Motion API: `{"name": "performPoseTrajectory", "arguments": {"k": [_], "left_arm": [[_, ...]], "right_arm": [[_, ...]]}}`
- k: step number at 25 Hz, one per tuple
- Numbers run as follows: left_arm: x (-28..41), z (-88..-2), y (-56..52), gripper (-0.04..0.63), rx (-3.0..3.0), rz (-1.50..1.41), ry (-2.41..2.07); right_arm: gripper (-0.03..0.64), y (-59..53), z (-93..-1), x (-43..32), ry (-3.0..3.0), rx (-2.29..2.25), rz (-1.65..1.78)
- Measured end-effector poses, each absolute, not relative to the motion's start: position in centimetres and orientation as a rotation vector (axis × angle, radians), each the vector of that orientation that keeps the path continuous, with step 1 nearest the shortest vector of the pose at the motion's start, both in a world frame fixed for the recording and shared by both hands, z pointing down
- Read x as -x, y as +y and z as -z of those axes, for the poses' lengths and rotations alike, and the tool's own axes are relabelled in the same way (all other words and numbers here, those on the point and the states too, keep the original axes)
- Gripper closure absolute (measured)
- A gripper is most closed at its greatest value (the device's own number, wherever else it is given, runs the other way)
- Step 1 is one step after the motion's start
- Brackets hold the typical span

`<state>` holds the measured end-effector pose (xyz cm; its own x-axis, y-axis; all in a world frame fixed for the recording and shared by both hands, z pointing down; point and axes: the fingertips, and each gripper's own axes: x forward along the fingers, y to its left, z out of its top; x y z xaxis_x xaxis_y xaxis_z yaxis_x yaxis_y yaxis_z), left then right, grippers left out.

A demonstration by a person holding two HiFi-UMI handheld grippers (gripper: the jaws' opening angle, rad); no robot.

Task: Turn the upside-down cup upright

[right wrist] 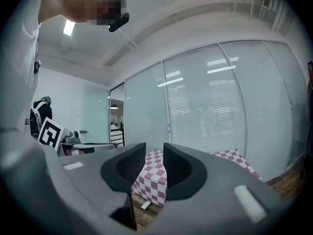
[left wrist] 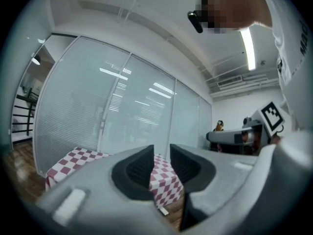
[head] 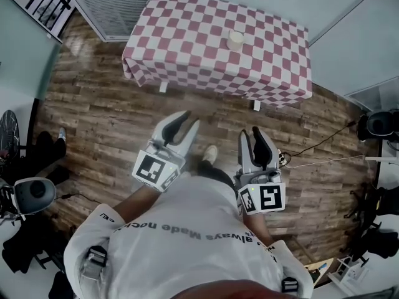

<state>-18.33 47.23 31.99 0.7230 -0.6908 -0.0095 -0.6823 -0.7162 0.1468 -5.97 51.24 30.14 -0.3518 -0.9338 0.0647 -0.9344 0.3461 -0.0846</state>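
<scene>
Floorboards (head: 112, 114), then table (head: 187, 30) edge, cup (head: 235, 40) beyond

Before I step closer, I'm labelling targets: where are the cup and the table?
cup (head: 235, 40), head view, on its pale top.
table (head: 187, 36), head view, on bare checked cloth left of the cup.

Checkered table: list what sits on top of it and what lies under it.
On the checkered tablecloth stands only one pale cup. Beneath, just two pale leg ends show; the hanging cloth hides the rest.
</scene>
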Motion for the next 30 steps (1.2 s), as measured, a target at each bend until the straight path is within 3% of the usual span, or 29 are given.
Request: {"name": "performPoseTrajectory", "arguments": {"k": [17, 30], "left_arm": [[6.7, -31.7, 33.4, 0.491, -2.776, 0.059, -1.195], [5.2, -33.2, 30.6, 0.491, -2.741, 0.054, -1.210]], "right_arm": [[0.504, 37.7, -30.2, -6.7, -2.606, -1.754, -0.188], [0.504, 35.0, -31.4, -8.4, -2.600, -1.727, -0.212]]}}
